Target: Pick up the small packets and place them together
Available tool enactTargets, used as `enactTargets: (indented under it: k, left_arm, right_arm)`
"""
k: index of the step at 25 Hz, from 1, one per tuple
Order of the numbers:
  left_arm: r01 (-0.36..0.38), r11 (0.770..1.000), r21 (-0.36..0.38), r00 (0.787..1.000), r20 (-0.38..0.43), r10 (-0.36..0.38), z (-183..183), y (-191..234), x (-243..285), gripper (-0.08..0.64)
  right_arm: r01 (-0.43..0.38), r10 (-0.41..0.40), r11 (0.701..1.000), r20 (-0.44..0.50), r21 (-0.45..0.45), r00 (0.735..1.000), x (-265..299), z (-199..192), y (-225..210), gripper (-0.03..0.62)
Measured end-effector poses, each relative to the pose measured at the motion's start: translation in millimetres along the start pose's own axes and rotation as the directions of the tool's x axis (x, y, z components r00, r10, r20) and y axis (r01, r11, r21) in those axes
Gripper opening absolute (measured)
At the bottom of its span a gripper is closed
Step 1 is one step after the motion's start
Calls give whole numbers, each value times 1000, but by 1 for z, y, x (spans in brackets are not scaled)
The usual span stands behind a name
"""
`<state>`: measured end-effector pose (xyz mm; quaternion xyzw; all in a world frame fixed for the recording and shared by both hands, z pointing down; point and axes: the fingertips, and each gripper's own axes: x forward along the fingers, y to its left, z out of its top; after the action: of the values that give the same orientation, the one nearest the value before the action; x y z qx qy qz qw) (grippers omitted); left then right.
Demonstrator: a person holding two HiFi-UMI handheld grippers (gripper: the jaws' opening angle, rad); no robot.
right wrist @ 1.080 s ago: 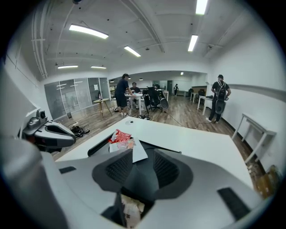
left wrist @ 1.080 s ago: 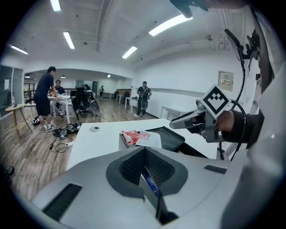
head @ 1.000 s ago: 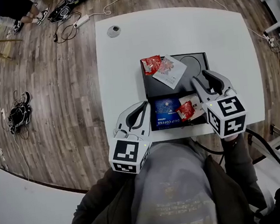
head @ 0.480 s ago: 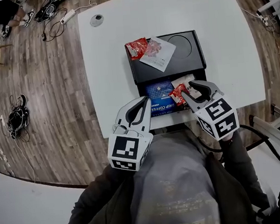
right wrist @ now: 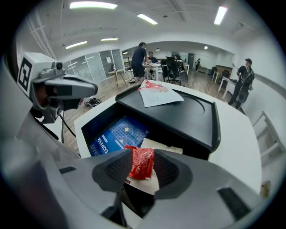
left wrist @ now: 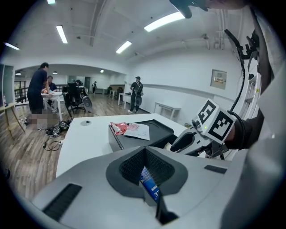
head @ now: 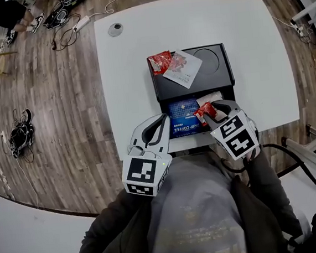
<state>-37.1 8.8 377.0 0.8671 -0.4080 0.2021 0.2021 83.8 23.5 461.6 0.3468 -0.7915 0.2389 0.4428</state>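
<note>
Red is the colour to watch in the head view. One red packet [head: 203, 111] lies in the open drawer of the black box [head: 220, 75], on top of a pale packet [head: 211, 97] and beside the blue coffee sachet [head: 182, 118]. Your right gripper [head: 212, 116] points steeply down over it. A second red packet [head: 159, 62] and a white printed packet [head: 183, 69] lie touching on the lid, well apart from the first. Your left gripper [head: 162, 119] hovers at the near edge of the white table [head: 140, 52].

Left gripper view: its jaws meet at the tips and carry nothing; only the blue sachet shows through the gap behind them. It sits close to the drawer front. If you swing it inward it could knock the right gripper.

Right gripper view: the jaws stand wide with the red packet between the pads. I judge it is not yet pinched.

Three hazards follow:
- If you close too deep, you may take the pale packet underneath along with it.
- If you nip only a corner, the slick foil may slide out on the way to the lid.
- The lid's front edge overhangs close by, so a careless lift could catch a jaw on it and shake the packet loose.
</note>
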Motion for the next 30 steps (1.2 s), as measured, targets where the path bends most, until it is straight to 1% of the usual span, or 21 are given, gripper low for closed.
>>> enactTargets:
  k: [5, 7, 8, 9, 10, 11, 14, 18, 20, 22, 24, 26, 28, 30]
  left_arm:
    - [-15, 1000, -22, 1000, -11, 14, -8, 7, -1, 3]
    - [-18, 999, -27, 1000, -11, 17, -10, 9, -1, 3]
    - [-18, 999, -29, 1000, -9, 17, -10, 10, -1, 3]
    - [-17, 999, -30, 1000, -7, 16, -10, 10, -1, 3]
    - [-15, 999, -30, 1000, -4, 15, -10, 10, -1, 3]
    - [-13, 999, -30, 1000, 0, 13, -9, 10, -1, 3]
    - [-7, 1000, -28, 1000, 10, 8, -6, 10, -1, 3]
    - [3, 1000, -24, 1000, 15, -3, -4, 7, -1, 3]
    - [14, 1000, -23, 1000, 15, -14, -5, 3, 0, 3]
    - [22, 999, -23, 1000, 14, -22, -6, 2, 0, 3]
    - [21, 999, -24, 1000, 15, -21, -6, 4, 0, 3]
    - [14, 1000, -26, 1000, 16, -14, -5, 9, 0, 3]
    - [13, 999, -31, 1000, 14, -12, -5, 13, 0, 3]
    - [16, 999, -35, 1000, 11, -15, -6, 16, 1, 3]
  right_arm:
    - [56, -70, 993, -129, -107, 989, 13, -10, -3, 146]
    - [60, -81, 989, -158, -136, 984, 16, -14, -4, 139]
    - [63, -87, 987, -164, -148, 983, 17, -14, -4, 122]
    - [70, -95, 986, -161, -153, 982, 16, -14, -5, 90]
    - [78, -101, 986, -153, -150, 983, 15, -14, -7, 24]
    - [83, -102, 987, -142, -139, 985, 14, -13, -9, 4]
    - [81, -92, 992, -109, -101, 990, 8, -11, -10, 3]
    - [101, -103, 993, -46, -59, 994, -1, -5, -10, 3]
    - [81, -83, 996, -52, -46, 995, -1, -5, -7, 9]
    - [57, -61, 997, -84, -47, 995, 5, -9, -3, 112]
    - [56, -63, 997, -124, -57, 990, 11, -15, -1, 168]
    - [79, -91, 994, -167, -75, 982, 16, -19, -3, 182]
    - [105, -125, 989, -210, -100, 970, 20, -22, -6, 181]
    - [104, -131, 987, -237, -123, 963, 22, -23, -7, 175]
